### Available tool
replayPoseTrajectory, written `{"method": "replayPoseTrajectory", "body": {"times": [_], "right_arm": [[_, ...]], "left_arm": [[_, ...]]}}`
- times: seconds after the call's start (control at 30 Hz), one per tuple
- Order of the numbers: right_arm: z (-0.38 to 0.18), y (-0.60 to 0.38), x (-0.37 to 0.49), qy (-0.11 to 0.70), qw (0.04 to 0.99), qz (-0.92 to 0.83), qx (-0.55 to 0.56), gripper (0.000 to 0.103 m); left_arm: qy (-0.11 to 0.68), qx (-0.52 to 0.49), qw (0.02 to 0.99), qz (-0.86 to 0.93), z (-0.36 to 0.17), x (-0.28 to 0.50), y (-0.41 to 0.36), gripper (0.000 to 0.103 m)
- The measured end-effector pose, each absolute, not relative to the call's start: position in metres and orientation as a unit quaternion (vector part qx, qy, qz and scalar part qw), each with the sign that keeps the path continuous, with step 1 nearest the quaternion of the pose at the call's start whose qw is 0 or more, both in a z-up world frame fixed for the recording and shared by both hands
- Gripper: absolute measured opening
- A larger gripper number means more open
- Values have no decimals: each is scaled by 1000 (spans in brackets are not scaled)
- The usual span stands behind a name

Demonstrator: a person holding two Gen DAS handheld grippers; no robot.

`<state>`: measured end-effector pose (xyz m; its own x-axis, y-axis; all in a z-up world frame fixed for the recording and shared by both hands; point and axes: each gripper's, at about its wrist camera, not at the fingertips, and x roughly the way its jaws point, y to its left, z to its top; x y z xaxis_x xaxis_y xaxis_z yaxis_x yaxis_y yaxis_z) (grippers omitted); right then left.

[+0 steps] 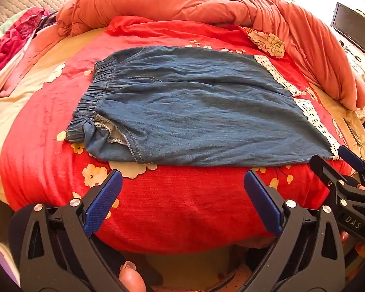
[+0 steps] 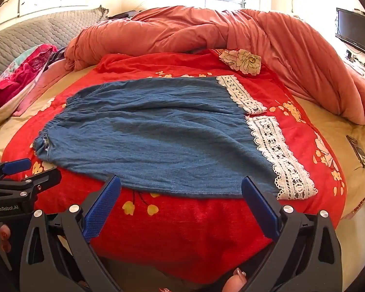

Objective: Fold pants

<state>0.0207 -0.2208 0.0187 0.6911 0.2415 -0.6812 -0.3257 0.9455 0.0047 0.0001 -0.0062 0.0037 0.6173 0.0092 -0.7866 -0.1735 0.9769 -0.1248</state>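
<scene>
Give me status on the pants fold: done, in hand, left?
Done: denim pants lie spread flat on the red blanket, waistband left, lace cuffs right; no fold visible. In hand: nothing; left gripper and right gripper are open, short of the near edge. Left: every fold.

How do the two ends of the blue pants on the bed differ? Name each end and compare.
The waistband is gathered and puckered blue cloth; the leg hems lie flat with white lace trim. The waistband lies toward the left of the bed, by the left gripper; the hems lie toward the right, by the right gripper. Both ends rest flat on the red flowered blanket, and neither is gripped.
</scene>
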Motion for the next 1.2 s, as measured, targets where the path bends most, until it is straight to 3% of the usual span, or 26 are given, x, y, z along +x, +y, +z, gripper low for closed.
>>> {"method": "replayPoseTrajectory", "body": {"times": [1.2], "right_arm": [[18, -221, 21, 361, 918, 152, -63, 99]], "left_arm": [[433, -83, 896, 52, 6, -1, -12, 94]]}}
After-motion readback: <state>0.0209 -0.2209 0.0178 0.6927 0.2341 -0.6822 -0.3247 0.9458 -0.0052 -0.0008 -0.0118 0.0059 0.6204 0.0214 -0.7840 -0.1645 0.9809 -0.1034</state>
